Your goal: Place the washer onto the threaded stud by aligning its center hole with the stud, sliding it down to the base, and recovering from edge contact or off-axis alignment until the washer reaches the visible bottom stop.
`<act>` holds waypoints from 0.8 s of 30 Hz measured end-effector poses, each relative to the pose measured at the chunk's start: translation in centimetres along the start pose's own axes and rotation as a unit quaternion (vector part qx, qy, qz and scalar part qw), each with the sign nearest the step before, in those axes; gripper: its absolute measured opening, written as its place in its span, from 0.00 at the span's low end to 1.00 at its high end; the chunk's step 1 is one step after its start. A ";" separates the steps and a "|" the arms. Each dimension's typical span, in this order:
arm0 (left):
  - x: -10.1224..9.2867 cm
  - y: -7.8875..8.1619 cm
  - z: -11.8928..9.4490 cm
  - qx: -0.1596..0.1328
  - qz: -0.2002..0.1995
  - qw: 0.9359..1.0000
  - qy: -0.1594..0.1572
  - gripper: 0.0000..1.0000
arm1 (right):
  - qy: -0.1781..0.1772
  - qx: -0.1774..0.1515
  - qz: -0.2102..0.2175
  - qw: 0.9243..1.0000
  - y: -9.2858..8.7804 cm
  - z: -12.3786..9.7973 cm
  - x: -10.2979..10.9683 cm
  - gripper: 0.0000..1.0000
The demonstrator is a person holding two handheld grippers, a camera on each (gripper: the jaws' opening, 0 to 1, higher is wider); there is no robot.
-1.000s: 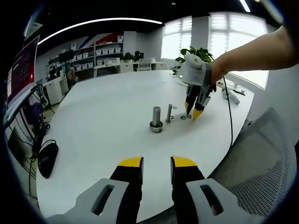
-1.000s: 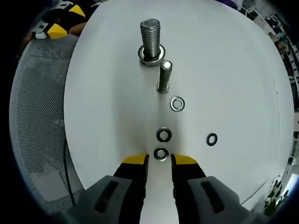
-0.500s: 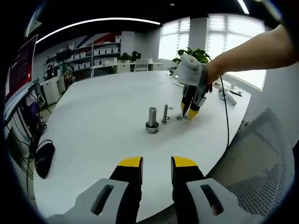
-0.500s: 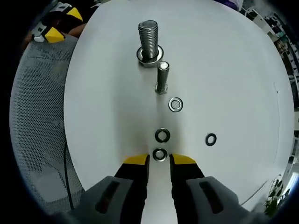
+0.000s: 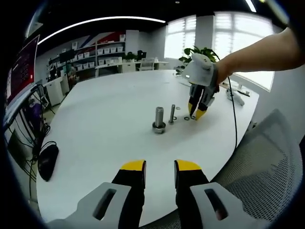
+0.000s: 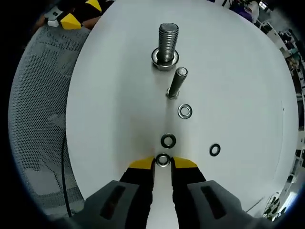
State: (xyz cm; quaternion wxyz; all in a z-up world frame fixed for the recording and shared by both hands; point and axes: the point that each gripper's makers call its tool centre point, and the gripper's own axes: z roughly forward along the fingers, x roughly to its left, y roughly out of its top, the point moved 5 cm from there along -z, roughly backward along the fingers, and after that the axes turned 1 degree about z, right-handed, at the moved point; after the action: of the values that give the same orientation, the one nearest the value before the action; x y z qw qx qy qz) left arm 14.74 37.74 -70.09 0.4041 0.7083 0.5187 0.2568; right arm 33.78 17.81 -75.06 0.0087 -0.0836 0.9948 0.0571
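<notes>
White round table (image 6: 119, 119) carries everything; mesh chair (image 6: 38, 119) sits beside its edge. On the table, the big threaded stud (image 6: 167, 45) stands upright with a washer or nut already round its base, and just beside it a thinner stud (image 6: 175, 83) stands slightly tilted in the right gripper view. Loose washers lie in a rough line toward me: a bright washer (image 6: 185, 111), a dark washer (image 6: 167, 141), a stray washer (image 6: 215, 150) off to the side, and the target washer (image 6: 163, 160) flat on the table.

My right gripper (image 6: 163, 163) has its yellow tips either side of the target washer, jaws narrowed nearly onto it. I can't tell if they actually bite yet. In the left gripper view it hangs nose-down just past the studs (image 5: 195, 114).

My left gripper (image 5: 159, 166) sits well back near the table edge, jaws apart, holding nothing.

Step in hand, I judge: pinch the washer off the table. To do it well, I'd grip across the rim so the hole remains clear, squeeze square so it doesn't flip or skid, and lift clear of the dark washer close ahead. Then carry it level over the stud top before lowering.
</notes>
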 end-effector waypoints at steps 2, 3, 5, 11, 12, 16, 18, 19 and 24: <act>0.0 -0.1 0.0 0.003 0.000 1.000 0.002 0.21 | -0.004 -0.008 0.003 1.000 -0.1 0.0 0.0 0.14; 0.1 -0.1 0.0 0.006 0.000 1.000 0.003 0.21 | -0.004 -0.010 0.005 1.000 -0.1 0.0 0.1 0.14; 0.1 -0.2 0.1 0.009 0.001 1.000 0.003 0.21 | -0.005 -0.016 0.010 1.000 -0.2 0.0 0.1 0.14; 0.0 -0.2 0.1 0.009 0.002 1.000 0.002 0.21 | -0.015 -0.019 0.024 0.999 -0.1 -0.1 0.1 0.14; 0.0 -0.2 0.1 0.009 0.002 1.000 0.001 0.21 | -0.020 -0.016 0.027 0.999 -0.1 -0.1 0.1 0.13; 0.0 0.0 0.0 0.003 0.004 1.000 -0.002 0.21 | -0.022 -0.024 0.082 0.996 0.3 -0.9 0.3 0.13; -0.1 0.1 0.0 0.000 0.004 1.000 -0.003 0.21 | -0.022 -0.032 0.081 0.996 0.8 -1.6 0.2 0.13; -0.1 0.1 0.0 -0.001 0.004 1.000 -0.003 0.21 | -0.023 -0.035 0.081 0.996 1.1 -1.9 0.1 0.13; -0.1 0.1 0.0 -0.003 0.004 1.000 -0.003 0.22 | -0.033 -0.056 0.075 0.995 3.0 -3.3 -0.1 0.13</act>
State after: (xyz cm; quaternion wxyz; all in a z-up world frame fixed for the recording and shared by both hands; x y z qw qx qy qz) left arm 14.74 37.68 -70.01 0.4063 0.7101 0.5140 0.2578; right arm 33.34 20.35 -71.41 0.0324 -0.0068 0.9927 0.1160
